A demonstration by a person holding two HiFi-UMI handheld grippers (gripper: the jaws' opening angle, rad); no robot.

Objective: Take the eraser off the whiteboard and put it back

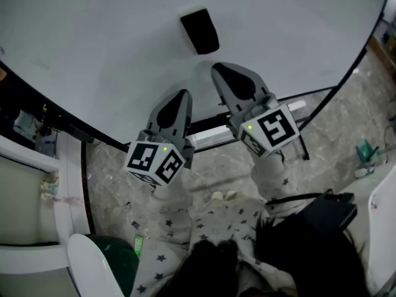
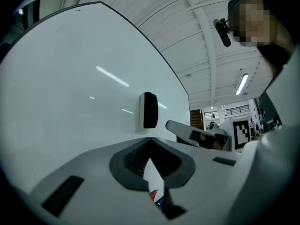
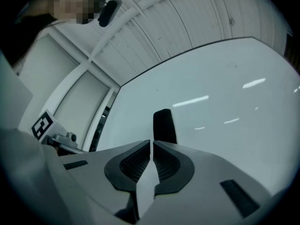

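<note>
Head view: the black eraser is sticking to the whiteboard, just beyond the right gripper and farther from the left gripper. Neither gripper is touching it.

Left gripper view: its fingers are pressing together with nothing between them, the eraser lying ahead, above their tips.

Right gripper view: its fingers are sitting fully together, empty, the eraser standing just past their tips, apart from them.

The head view looks steeply down over the left tongs and right tongs, whose cameras face the nearby whiteboard and eraser all views share.
</note>
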